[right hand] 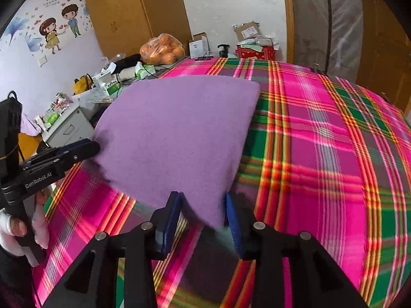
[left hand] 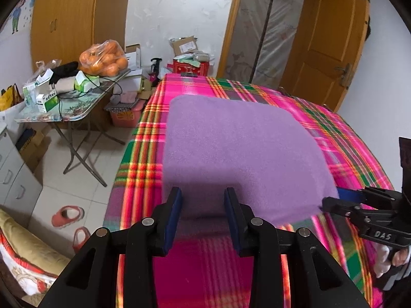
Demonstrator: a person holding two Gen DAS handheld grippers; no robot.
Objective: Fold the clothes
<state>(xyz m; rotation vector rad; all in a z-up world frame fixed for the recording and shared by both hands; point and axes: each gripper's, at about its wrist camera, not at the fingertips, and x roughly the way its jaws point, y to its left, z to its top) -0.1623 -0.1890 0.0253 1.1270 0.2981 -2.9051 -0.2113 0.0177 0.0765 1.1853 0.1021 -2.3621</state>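
Left wrist: folding table [left hand: 84, 107] beside plaid bed [left hand: 346, 138].

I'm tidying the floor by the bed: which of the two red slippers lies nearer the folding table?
The upper slipper, showing its pale insole, lies nearer the folding table; the other slipper sits lower, beside the yellow bedding.

Both wrist views look steeply down, close over 1 shared purple cloth [left hand: 239, 154].
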